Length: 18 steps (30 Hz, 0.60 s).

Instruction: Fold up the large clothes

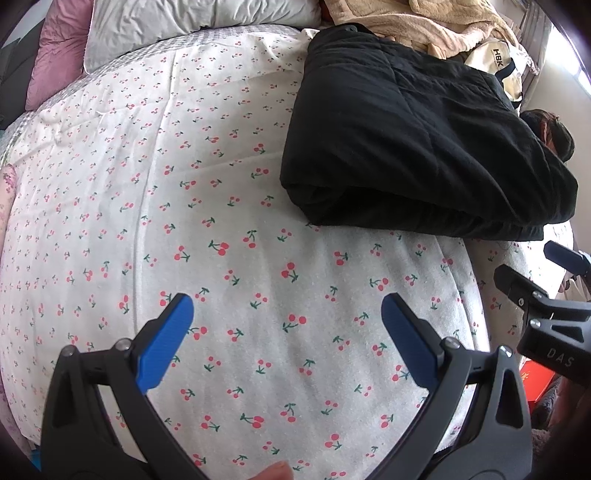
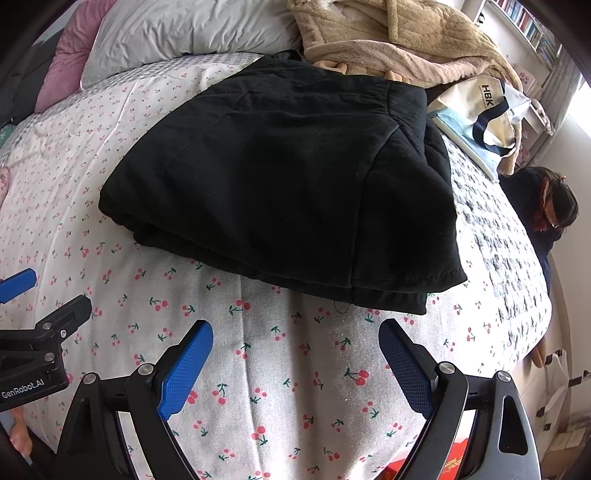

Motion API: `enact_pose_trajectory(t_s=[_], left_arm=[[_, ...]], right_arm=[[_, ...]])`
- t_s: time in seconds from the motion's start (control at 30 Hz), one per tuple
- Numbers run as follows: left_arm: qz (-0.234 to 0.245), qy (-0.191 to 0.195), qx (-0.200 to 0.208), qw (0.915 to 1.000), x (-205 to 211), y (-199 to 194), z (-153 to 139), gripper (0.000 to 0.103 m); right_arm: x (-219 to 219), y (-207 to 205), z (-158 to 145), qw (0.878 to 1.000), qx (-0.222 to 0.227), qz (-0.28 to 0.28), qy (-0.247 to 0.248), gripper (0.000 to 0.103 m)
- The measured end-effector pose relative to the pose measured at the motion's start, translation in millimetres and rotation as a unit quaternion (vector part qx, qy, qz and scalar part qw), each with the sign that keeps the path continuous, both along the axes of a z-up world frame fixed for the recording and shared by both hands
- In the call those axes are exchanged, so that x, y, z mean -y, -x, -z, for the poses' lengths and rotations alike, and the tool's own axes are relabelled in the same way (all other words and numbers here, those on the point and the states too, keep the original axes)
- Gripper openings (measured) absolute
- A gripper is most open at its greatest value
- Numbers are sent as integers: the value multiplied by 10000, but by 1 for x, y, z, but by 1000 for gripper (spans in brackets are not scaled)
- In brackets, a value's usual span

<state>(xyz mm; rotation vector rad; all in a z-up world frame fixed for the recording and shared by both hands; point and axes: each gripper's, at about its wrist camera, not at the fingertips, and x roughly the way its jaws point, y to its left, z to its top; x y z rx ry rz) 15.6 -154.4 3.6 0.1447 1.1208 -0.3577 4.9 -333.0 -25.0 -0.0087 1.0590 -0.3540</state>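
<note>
A large black garment (image 2: pixel 288 184) lies folded into a thick rectangle on the cherry-print bedsheet (image 2: pixel 280 369). In the left wrist view the black garment (image 1: pixel 413 147) sits at the upper right. My left gripper (image 1: pixel 288 306) hovers over bare bedsheet (image 1: pixel 184 184) to the garment's near left, jaws wide apart, nothing between them. My right gripper (image 2: pixel 295 332) hangs just short of the garment's near edge, also open and empty. Each gripper shows at the edge of the other's view: the right gripper (image 1: pixel 532 273), the left gripper (image 2: pixel 48 295).
Pillows, white (image 2: pixel 177 33) and pink (image 2: pixel 70 62), lie at the head of the bed. A beige fleece blanket (image 2: pixel 399 40) and a cream tote bag (image 2: pixel 491 110) are heaped behind the garment. A person (image 2: pixel 550 206) sits beside the bed at the right. Bookshelves (image 2: pixel 528 26) stand beyond.
</note>
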Motion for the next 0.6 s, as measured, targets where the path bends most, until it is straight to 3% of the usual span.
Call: enact_pose_trajectory(t_s=[0.2,0.47,0.6], left_arm=[[-48,110,-66,9999,-3,-3,-2,101],[1,362,-492,9981,-8,-7,9,101],[-122,317,-387,9987,-25,-7,4,101]], right_arm=[[2,-1,0,10000,-22,61,-16,92],[5,1,-5,9998,35,167,-78,92],[2,-5,-7,9991,100,231,-344,92]])
